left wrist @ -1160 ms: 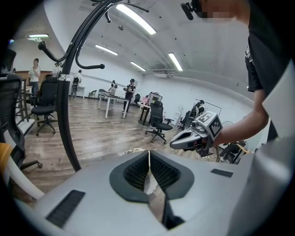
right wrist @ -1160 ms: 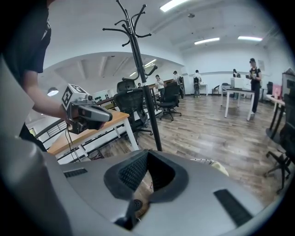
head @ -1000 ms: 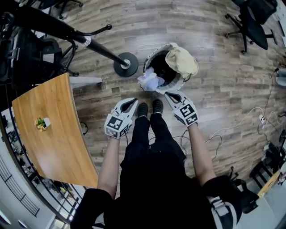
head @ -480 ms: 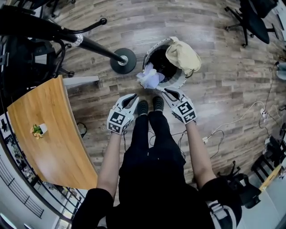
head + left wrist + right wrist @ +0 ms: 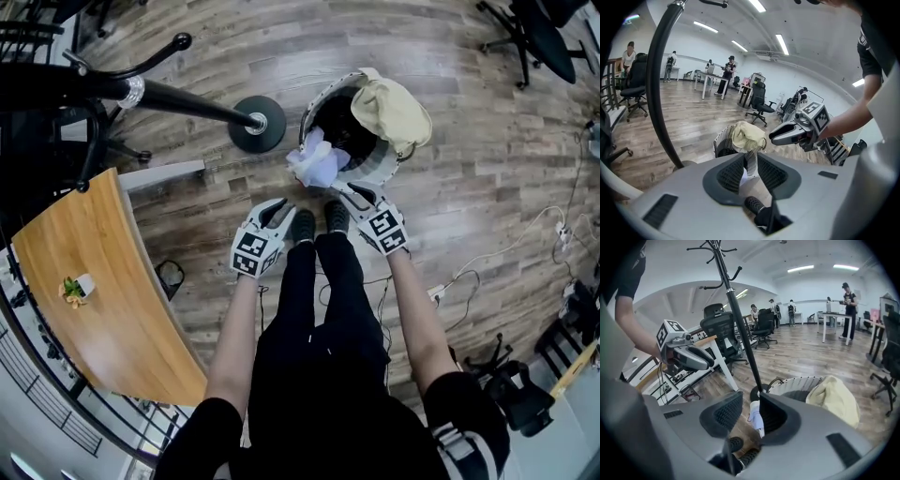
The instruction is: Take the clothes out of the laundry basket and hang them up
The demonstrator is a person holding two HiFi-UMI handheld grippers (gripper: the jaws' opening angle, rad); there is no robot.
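Wood-plank flooring runs under everything. Nearest, the person's black shoes stand between the two claws. The left gripper shows a narrow gap and the right gripper a wider one. Both have just been opening and grip nothing. Just beyond, a pale garment droops over the near rim of the laundry basket. A cream garment is heaped on its far side. A coat stand rises just left of the basket, and an office chair sits well beyond.
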